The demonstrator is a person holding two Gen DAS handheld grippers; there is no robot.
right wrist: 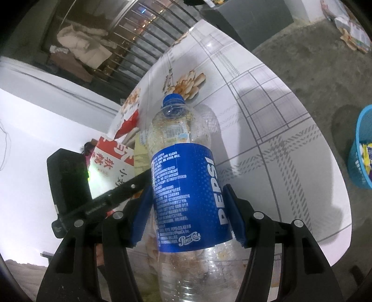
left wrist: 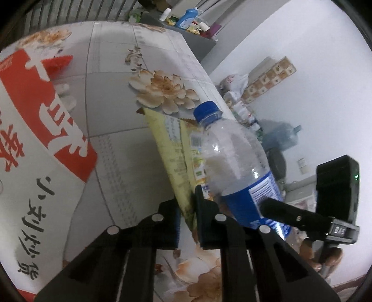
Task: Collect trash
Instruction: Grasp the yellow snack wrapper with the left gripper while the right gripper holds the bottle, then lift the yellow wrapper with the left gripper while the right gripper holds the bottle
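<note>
My right gripper [right wrist: 187, 216] is shut on an empty clear Pepsi bottle [right wrist: 186, 185] with a blue cap and blue label, held above the flowered table [right wrist: 267, 139]. The bottle also shows in the left wrist view [left wrist: 234, 162], with the right gripper [left wrist: 302, 218] beside it. My left gripper [left wrist: 187, 220] is shut on a flat yellow snack wrapper [left wrist: 172, 151], held upright just left of the bottle. A sliver of the wrapper [right wrist: 139, 151] shows behind the bottle in the right wrist view.
A white and red carton [left wrist: 34, 139] stands on the table at the left and also shows in the right wrist view [right wrist: 111, 162]. A red item [left wrist: 58, 64] lies behind it. A blue mesh basket [right wrist: 360, 151] with wrappers stands on the floor at the right. A cluttered shelf [left wrist: 190, 21] is beyond the table.
</note>
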